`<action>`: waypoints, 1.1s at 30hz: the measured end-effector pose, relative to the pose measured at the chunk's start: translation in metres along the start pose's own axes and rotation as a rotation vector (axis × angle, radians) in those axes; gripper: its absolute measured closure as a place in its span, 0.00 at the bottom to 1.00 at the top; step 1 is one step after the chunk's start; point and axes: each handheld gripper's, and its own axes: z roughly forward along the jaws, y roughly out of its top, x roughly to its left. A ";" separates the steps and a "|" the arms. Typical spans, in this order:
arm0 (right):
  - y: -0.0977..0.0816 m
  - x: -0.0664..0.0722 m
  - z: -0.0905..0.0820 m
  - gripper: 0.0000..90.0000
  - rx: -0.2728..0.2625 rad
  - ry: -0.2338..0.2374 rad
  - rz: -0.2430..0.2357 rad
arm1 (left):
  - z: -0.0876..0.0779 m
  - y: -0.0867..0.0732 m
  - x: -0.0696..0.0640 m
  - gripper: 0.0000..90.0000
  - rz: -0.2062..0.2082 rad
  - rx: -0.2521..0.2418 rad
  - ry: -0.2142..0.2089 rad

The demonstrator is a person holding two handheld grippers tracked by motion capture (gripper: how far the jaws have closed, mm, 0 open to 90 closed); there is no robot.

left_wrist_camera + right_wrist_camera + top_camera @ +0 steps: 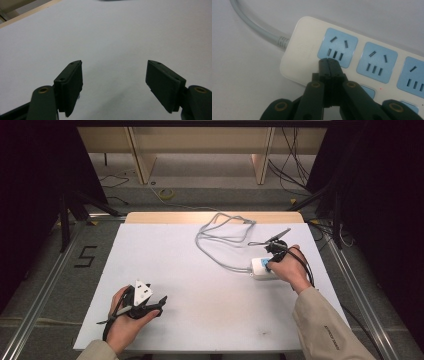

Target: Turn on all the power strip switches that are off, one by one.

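We see the white power strip at the table's three o'clock, nothing plugged in. Our right gripper, jaws pressed together, hovers over its end socket; our left gripper, spread, idles at seven o'clock.

Soft, even overhead light leaves the white table bright while the surroundings sink into darkness; shadows are faint, and close-ups slightly blurred.

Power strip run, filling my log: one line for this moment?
right gripper: shut, tips over power strip | left gripper: open, empty | grey cord: looped on table
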 end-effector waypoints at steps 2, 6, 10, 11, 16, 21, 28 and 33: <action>-0.001 -0.001 -0.001 1.00 -0.007 0.003 -0.002 | 0.000 0.000 0.000 0.33 -0.001 0.002 0.001; -0.003 -0.001 -0.002 1.00 -0.007 0.017 -0.006 | 0.000 0.000 -0.001 0.33 -0.001 0.000 0.001; -0.004 -0.002 -0.003 1.00 -0.007 0.018 -0.014 | 0.001 -0.001 0.000 0.33 -0.002 0.001 0.002; -0.004 -0.002 -0.003 1.00 -0.010 0.020 -0.015 | 0.001 0.000 -0.001 0.33 -0.002 0.001 0.002; -0.002 -0.003 -0.006 1.00 -0.006 0.020 -0.013 | 0.001 -0.001 -0.001 0.33 -0.004 0.002 0.000; -0.002 -0.006 -0.008 1.00 -0.003 0.010 -0.010 | 0.001 -0.001 0.000 0.33 -0.005 0.001 0.000; -0.002 -0.013 -0.015 1.00 -0.015 -0.002 -0.002 | 0.001 -0.001 -0.001 0.33 -0.007 0.004 0.000; -0.003 -0.021 -0.019 1.00 -0.014 -0.014 0.013 | 0.001 -0.001 -0.001 0.33 -0.009 0.002 -0.001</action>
